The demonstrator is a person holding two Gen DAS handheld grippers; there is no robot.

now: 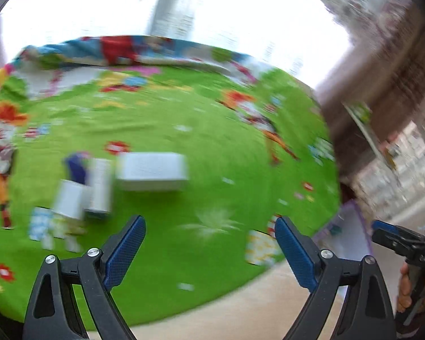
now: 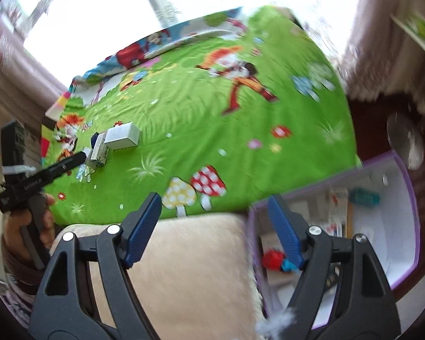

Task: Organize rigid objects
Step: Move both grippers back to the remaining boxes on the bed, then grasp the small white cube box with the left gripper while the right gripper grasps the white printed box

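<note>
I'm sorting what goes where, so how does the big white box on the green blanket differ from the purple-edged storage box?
The big white box is closed and lies on the green blanket; the purple-edged storage box is open, off the blanket's edge, with items inside. The white box looks smaller. Both are rectangular.

Small boxes point(image 2: 122, 136), apparently white, lie clustered on the green sheet point(image 2: 240, 153).
</note>
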